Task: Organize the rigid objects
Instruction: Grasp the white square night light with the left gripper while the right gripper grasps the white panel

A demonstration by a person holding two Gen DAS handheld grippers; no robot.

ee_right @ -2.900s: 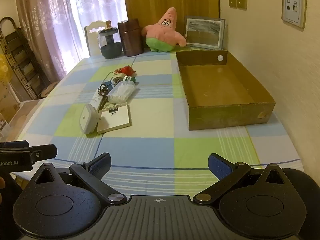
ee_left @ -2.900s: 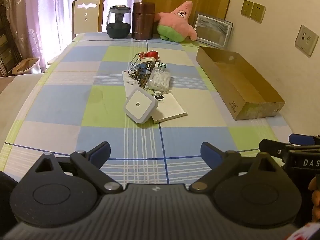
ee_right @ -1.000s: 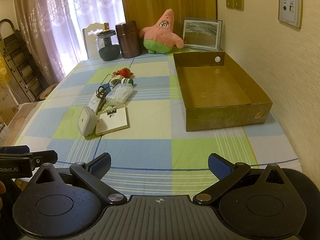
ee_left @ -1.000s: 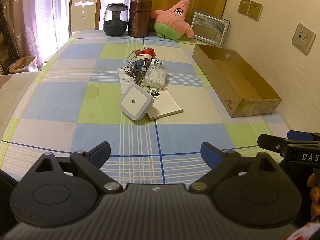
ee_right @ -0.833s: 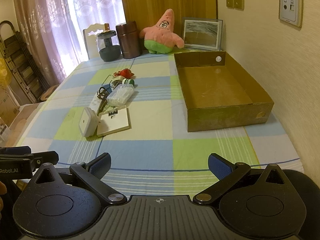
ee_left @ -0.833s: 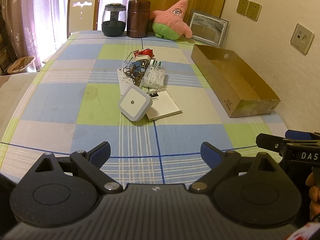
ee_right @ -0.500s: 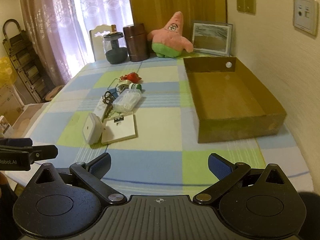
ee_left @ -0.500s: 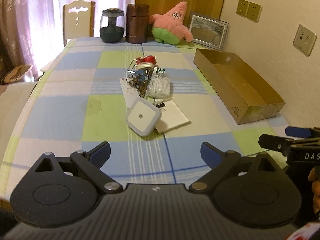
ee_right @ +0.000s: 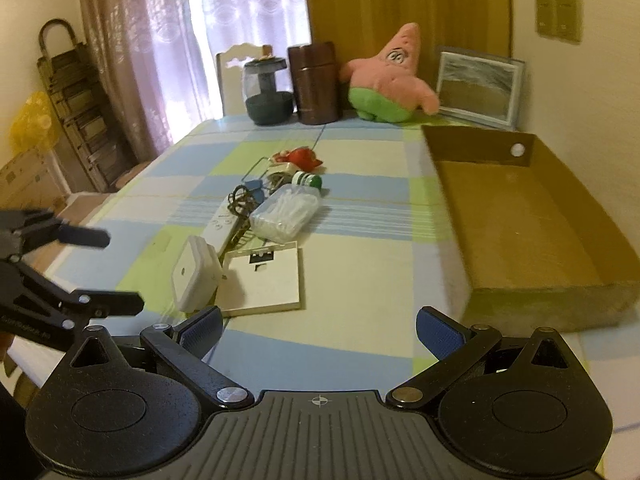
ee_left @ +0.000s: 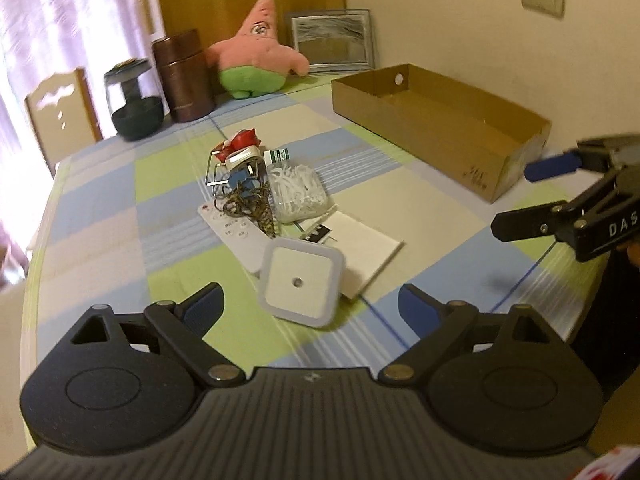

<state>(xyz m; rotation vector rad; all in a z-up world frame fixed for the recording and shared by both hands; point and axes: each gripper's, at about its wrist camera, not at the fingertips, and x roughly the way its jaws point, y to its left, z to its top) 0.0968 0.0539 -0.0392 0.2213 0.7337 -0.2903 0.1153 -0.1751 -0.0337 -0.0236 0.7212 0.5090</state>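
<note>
Right now the left gripper (ee_left: 310,308) has its jaws spread wide but closing a little, with nothing pressed between the pads; the square white night light (ee_left: 301,283) sits just ahead of them, framed in the gap and apparently still lying on the checked tablecloth (ee_left: 100,240). It has no long axis to speak of and leans against the flat white panel (ee_left: 360,244) beside it, at the near end of the pile. Behind it run the white remote (ee_left: 234,234), a tangle of keys (ee_left: 248,200), a clear box of cotton swabs (ee_left: 298,192) and a small red item (ee_left: 242,140). The cardboard box (ee_left: 440,128) lies well apart, toward the wall side.

The right gripper (ee_right: 318,330) also stands wide open and empty, farther from the pile, with bare cloth ahead of it and the box at its right. The left hand is plainly the nearer one, pitched downward at the night light; a short forward reach should probably do.
</note>
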